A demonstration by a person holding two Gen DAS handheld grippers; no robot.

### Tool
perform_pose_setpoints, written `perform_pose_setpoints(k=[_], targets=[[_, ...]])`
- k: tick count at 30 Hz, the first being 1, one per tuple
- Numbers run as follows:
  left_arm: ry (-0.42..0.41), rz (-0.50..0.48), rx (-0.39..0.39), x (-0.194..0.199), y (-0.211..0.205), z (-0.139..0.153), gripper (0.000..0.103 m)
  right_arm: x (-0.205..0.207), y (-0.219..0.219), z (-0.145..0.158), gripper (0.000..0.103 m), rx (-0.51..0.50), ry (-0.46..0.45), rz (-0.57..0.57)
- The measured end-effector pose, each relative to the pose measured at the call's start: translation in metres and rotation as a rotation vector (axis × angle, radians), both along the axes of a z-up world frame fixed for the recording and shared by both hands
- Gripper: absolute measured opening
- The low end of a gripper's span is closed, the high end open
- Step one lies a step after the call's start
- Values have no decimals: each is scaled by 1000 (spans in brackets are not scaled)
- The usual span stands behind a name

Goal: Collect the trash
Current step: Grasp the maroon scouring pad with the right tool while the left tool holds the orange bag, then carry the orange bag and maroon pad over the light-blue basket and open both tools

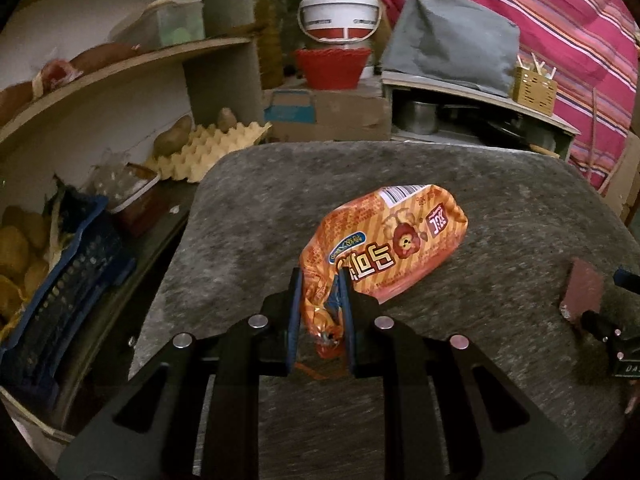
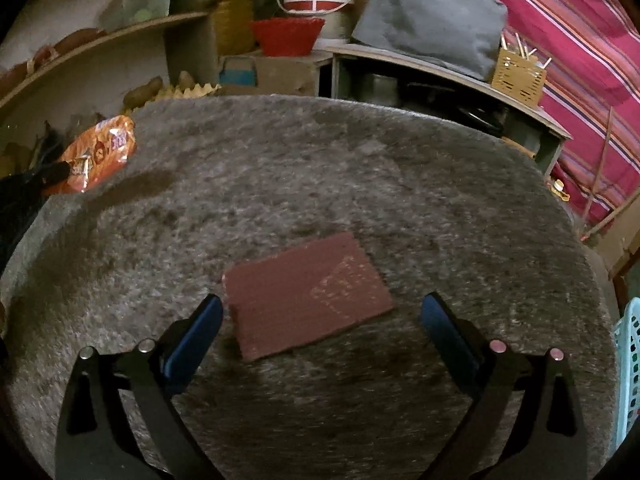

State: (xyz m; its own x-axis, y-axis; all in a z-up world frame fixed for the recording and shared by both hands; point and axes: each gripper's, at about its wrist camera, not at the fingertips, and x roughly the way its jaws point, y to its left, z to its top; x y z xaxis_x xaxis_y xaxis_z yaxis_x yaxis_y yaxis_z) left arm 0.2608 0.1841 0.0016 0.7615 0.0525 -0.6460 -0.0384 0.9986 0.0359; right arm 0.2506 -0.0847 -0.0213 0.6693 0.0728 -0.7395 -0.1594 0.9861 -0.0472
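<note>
My left gripper [image 1: 320, 280] is shut on the crumpled near end of an orange snack wrapper [image 1: 392, 240], which hangs a little above the grey fuzzy surface [image 1: 500, 200]. The wrapper also shows at the far left in the right wrist view [image 2: 98, 154]. A flat brown cardboard piece [image 2: 308, 294] lies on the surface. My right gripper [image 2: 322, 308] is open, its blue pads either side of the cardboard's near edge, just above it. The cardboard [image 1: 582, 292] and the right gripper [image 1: 600, 320] show at the right edge of the left wrist view.
Shelves at the left hold an egg tray [image 1: 208, 148], potatoes and a blue crate [image 1: 68, 292]. Behind stand a red basket [image 1: 332, 66], a white bucket [image 1: 340, 14] and a low shelf with a grey bundle [image 1: 452, 40]. A light blue basket [image 2: 628, 368] is at the right.
</note>
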Motion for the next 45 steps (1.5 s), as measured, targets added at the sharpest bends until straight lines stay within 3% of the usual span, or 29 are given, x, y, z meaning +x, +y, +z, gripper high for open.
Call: perform_pose_setpoints(k=[7, 11, 18, 34, 40, 45], targets=[[1, 30, -29, 0, 11, -1, 17, 9, 3, -12, 97, -18, 55, -10], [-7, 25, -11, 0, 1, 3, 17, 10, 1, -10, 87, 23, 62, 16], [-20, 16, -15, 4, -23, 13, 17, -2, -13, 15, 86, 35, -48, 12], [-63, -112, -28, 8, -153, 29, 17, -41, -185, 64, 87, 51, -173, -302], [-82, -197, -35, 1, -214, 36, 17, -60, -244, 72, 87, 50, -199, -396], [-105, -322, -30, -17, -279, 45, 17, -87, -299, 85, 87, 63, -226, -479]])
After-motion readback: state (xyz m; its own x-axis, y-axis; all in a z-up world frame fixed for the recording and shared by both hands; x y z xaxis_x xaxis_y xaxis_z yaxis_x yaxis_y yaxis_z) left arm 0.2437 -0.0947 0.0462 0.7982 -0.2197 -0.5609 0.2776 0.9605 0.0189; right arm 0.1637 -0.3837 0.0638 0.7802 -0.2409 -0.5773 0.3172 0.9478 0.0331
